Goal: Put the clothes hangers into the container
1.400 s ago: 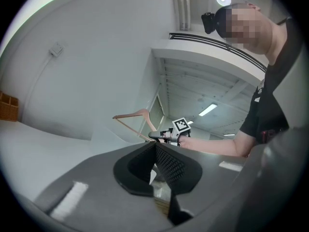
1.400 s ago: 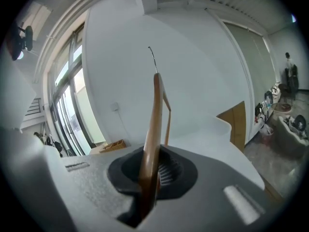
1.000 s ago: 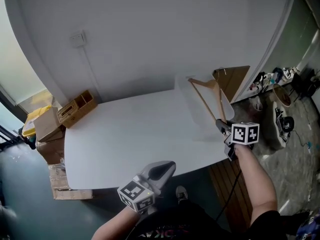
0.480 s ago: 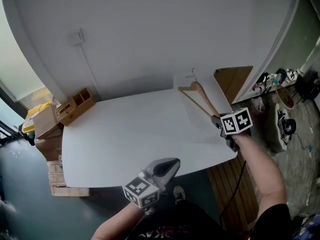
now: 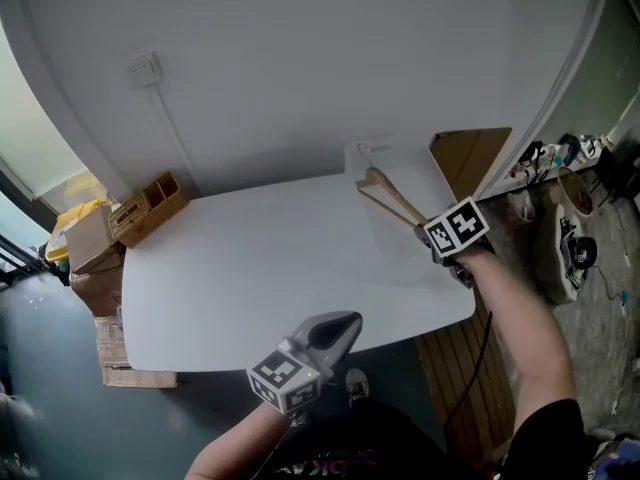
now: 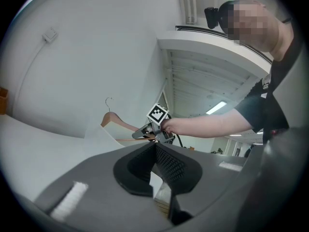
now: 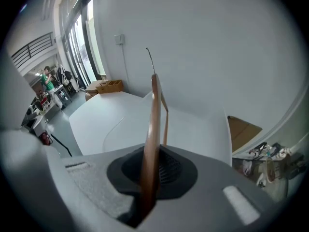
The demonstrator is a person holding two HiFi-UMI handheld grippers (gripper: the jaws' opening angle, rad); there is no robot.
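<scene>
a white tabletop (image 5: 250, 268) stands against a curved white wall, with a clear container (image 5: 415, 168) at its far right corner. over the last second the right hand-held gripper (image 5: 422, 231), pinching the wooden hanger (image 5: 388, 196) by one arm's end, has swung it from broad and open to nearly edge-on, with its hook over the container's far rim. i judge the drop-in is close. the left hand-held gripper (image 5: 340, 324) hovers off the near edge, jaws pressed together on nothing. no brand or writing is legible, only square markers on the cubes.
</scene>
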